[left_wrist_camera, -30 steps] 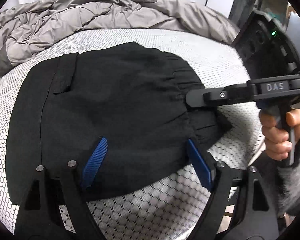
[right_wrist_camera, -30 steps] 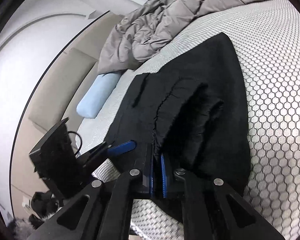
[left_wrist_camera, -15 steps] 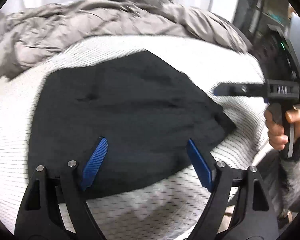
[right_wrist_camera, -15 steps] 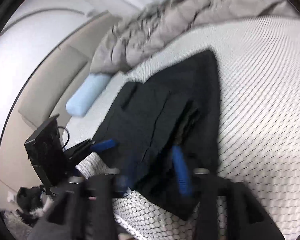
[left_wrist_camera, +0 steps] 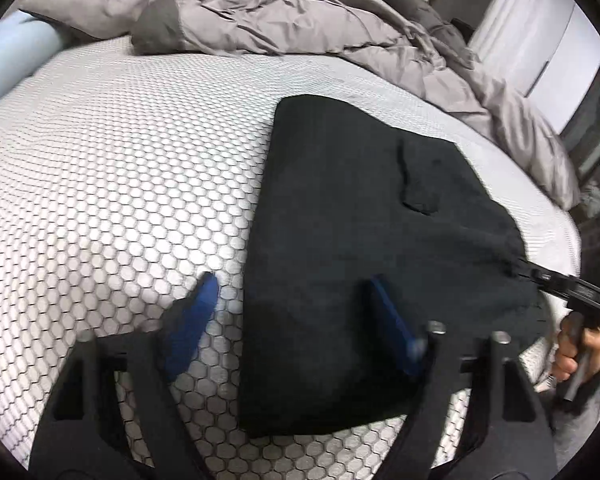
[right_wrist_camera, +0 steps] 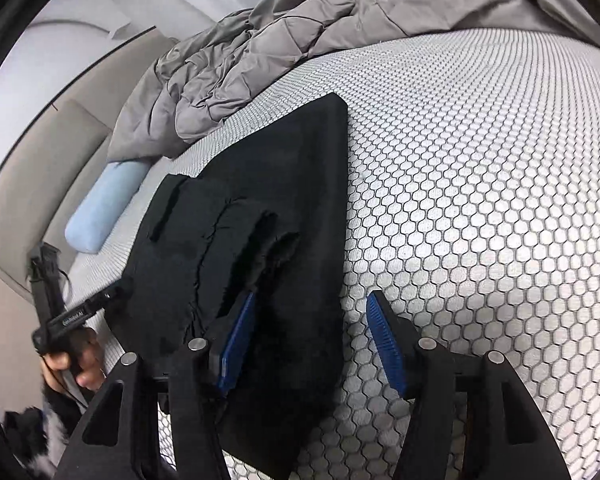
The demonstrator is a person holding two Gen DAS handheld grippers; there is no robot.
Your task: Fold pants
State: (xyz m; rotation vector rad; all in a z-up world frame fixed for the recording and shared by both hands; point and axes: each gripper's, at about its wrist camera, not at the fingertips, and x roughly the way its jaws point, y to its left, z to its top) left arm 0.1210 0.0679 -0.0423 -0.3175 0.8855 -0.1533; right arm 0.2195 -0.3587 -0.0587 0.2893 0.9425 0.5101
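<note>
Pants (left_wrist_camera: 364,216), black and matte, lie folded in a flat wedge on your honeycomb-patterned mattress (left_wrist_camera: 120,152), right of centre in the left view. Your left claw (left_wrist_camera: 296,320) is closing, its blue ribbed pads straddling the pants' left edge, gripping nothing. Your right claw (right_wrist_camera: 312,340) is closing across the right edge, also empty-handed. A rumpled grey quilt (right_wrist_camera: 268,40) fills the top.
</note>
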